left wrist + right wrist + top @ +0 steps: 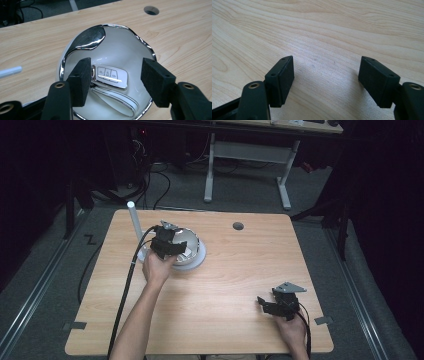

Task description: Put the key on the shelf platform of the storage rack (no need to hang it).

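White car key lies in the bowl, left gripper open.

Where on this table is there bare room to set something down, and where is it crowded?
The wooden table is bare between the dish and the right claw, and along the far right edge past the round hole. It is crowded far left: the left claw stands open over the dish holding a car key, with a white tube beside it.

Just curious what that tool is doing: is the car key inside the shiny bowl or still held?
Inside. The car key lies on the bottom of the bowl, and the left gripper has its jaws spread apart above it, not touching it.
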A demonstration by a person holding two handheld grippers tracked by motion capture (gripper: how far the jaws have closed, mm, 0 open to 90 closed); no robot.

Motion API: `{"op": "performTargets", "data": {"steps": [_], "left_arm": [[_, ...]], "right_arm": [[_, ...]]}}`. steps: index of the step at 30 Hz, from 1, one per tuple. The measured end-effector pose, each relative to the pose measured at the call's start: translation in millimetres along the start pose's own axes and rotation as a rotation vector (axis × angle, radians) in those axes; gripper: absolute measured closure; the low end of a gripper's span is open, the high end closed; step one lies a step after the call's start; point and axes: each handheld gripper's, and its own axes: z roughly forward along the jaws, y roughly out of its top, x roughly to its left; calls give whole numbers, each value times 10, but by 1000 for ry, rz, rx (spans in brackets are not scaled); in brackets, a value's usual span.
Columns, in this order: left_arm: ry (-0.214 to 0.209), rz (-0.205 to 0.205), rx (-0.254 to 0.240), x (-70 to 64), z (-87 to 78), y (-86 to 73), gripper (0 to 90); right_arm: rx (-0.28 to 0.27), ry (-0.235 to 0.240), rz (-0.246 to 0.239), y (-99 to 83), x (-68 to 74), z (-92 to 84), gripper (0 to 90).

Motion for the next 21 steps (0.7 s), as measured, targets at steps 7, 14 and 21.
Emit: {"op": "performTargets", "data": {"steps": [7, 14, 21], "left_arm": [[27, 12, -18, 59, -124, -73, 424], [26, 23, -44, 81, -266, -127, 426], [15, 21, -58, 99, -396, -157, 426]], "right_arm": [[0, -1, 1, 1, 0, 0, 292], [0, -2, 1, 1, -1, 1, 293], [0, -2, 1, 1, -1, 1, 293]]}}
